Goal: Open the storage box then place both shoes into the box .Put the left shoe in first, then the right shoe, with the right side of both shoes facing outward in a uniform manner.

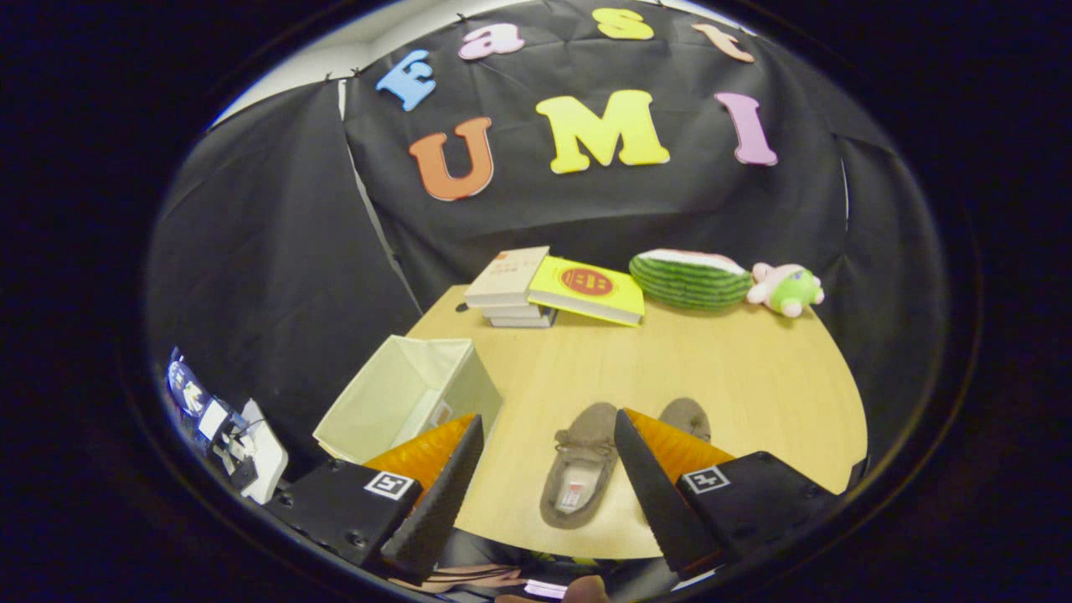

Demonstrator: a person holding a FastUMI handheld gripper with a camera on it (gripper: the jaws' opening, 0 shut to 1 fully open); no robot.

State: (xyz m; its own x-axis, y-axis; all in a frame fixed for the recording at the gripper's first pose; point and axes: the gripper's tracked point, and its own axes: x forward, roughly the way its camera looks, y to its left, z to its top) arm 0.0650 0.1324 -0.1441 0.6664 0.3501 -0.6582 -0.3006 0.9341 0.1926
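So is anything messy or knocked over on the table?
Nothing is spilled or broken. The storage box sits tipped to one side with its top already open, and the yellow book leans half off the stack of books. The two shoes lie side by side between and behind the open gripper fingers.
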